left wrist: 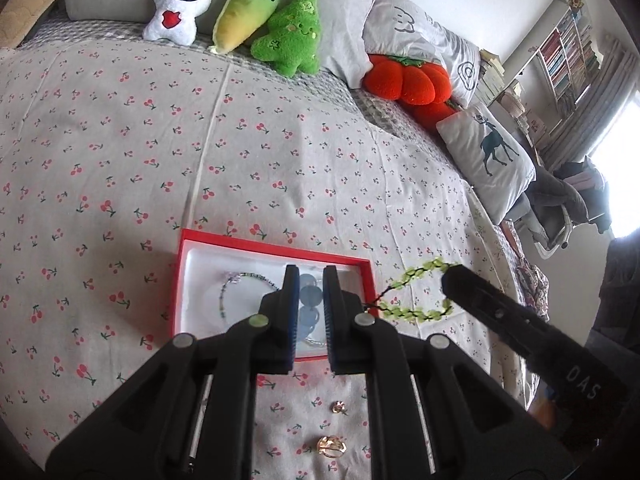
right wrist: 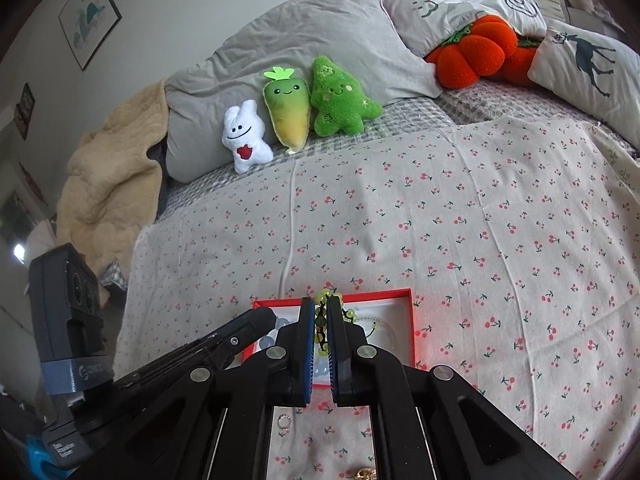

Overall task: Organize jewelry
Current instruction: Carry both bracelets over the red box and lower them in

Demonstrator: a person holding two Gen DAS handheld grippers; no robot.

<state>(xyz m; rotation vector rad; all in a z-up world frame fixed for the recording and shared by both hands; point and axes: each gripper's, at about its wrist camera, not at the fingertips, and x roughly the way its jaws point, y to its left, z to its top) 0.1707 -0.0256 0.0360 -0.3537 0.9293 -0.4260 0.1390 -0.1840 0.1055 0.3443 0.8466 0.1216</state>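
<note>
A red box (left wrist: 188, 248) with a white lining lies on the cherry-print bedspread; it also shows in the right wrist view (right wrist: 410, 320). Inside are a thin beaded bracelet (left wrist: 236, 284) and a string of blue-grey discs (left wrist: 310, 300). My left gripper (left wrist: 311, 276) hovers over the box, jaws slightly apart around nothing. My right gripper (right wrist: 320, 308) is shut on a green bead bracelet (right wrist: 322, 330), which hangs as a loop beside the box's right edge in the left wrist view (left wrist: 420, 312). Two gold rings (left wrist: 332, 446) lie on the bedspread in front of the box, and a small silver ring (right wrist: 284, 421) too.
Plush toys (left wrist: 240, 12) and grey pillows (right wrist: 320, 36) line the head of the bed. An orange pumpkin cushion (left wrist: 408, 80) and a deer pillow (left wrist: 492, 156) lie at the right. A beige blanket (right wrist: 108, 184) is heaped at the left.
</note>
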